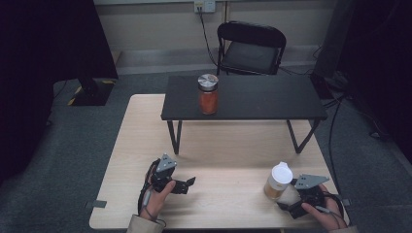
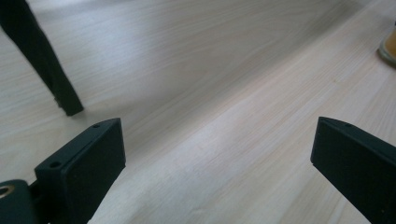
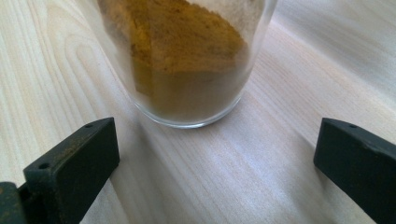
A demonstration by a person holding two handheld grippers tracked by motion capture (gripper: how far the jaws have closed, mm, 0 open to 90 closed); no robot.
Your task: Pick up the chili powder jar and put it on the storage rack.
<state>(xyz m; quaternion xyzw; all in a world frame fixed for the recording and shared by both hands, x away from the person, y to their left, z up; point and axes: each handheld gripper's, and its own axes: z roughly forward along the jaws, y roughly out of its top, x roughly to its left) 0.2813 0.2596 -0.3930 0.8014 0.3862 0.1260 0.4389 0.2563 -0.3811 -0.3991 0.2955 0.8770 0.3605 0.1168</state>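
Observation:
A clear jar of orange-brown powder with a white lid [image 1: 278,181] stands on the wooden table [image 1: 228,160] near its front right. My right gripper [image 1: 285,206] is just behind and right of it, open; in the right gripper view the jar [image 3: 187,60] stands upright on the wood just ahead of the two wide-apart jaws, apart from both. My left gripper [image 1: 190,183] rests low over the table's front left, open, with bare wood between its jaws [image 2: 217,154]. A second jar with a silver lid and red contents [image 1: 208,93] stands on a small black table [image 1: 272,99].
The black table's legs [image 1: 175,136] stand on the wooden table; one leg [image 2: 42,60] shows ahead and to the left in the left gripper view. A black folding chair [image 1: 250,48] stands behind. Cables run along the floor at the right.

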